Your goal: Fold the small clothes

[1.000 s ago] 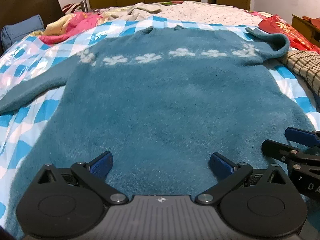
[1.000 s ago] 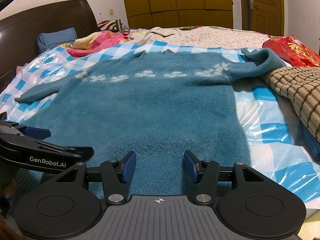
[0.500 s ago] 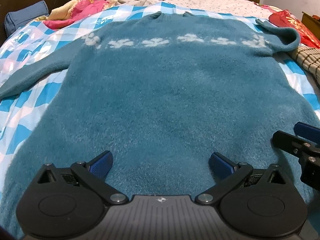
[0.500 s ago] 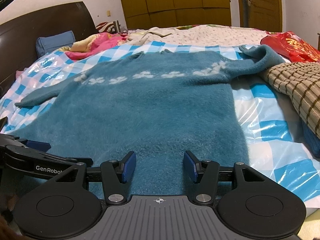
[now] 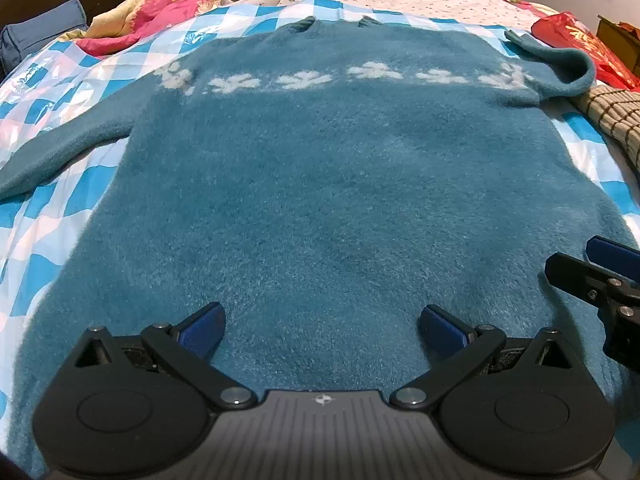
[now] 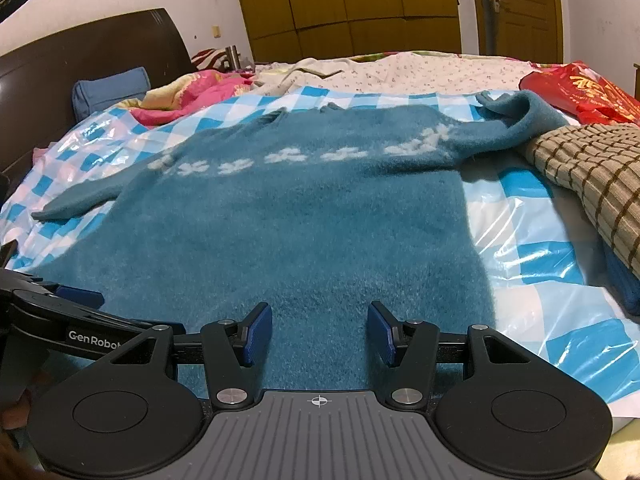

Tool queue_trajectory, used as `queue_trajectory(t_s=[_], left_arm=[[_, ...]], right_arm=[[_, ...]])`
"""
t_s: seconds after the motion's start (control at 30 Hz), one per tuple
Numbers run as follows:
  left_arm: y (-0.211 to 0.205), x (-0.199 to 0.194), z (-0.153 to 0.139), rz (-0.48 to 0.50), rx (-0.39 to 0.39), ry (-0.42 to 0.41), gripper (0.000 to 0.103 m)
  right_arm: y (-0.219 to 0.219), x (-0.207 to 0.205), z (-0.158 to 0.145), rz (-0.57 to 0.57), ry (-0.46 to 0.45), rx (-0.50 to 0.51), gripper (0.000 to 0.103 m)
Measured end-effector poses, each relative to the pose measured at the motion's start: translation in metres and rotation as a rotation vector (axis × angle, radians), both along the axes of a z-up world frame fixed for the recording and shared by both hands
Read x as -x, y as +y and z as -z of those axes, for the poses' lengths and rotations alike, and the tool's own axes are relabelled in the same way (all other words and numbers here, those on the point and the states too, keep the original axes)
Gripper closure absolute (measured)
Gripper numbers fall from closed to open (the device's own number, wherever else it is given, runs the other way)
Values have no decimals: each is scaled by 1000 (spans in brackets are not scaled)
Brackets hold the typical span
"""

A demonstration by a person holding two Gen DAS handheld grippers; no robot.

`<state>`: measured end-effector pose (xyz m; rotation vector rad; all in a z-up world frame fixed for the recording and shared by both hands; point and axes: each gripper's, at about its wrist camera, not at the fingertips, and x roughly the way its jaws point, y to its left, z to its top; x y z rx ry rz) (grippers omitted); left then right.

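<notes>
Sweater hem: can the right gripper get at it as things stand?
Probably yes. The right gripper is open just above the sweater, at its near hem, with nothing between the jaws; the left gripper sits off to one side.

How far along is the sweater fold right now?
Done: the teal sweater lies spread flat on the checkered sheet, no fold yet. In hand: nothing; left gripper and right gripper sit open at the hem. Left: sleeves, including the right sleeve draped on the striped cloth, then the body.

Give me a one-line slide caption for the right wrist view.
Open right gripper poised over the hem of a teal sweater spread flat on a blue-checked sheet.
</notes>
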<state>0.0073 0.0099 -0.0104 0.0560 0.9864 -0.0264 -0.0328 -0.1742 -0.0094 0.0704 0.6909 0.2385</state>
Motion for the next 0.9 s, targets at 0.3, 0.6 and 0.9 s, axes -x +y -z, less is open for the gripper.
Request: queue_trajectory(t_s=[0.3, 0.6, 0.9], left_arm=[[2, 8, -9, -6, 20, -44, 0], [-4, 17, -24, 14, 1, -121, 0], [-9, 19, -29, 22, -11, -142, 0]], right_arm=[[-3, 2, -3, 6, -15, -7, 50], [-7, 4, -7, 21, -32, -16, 50], [-8, 5, -8, 31, -37, -12, 50]])
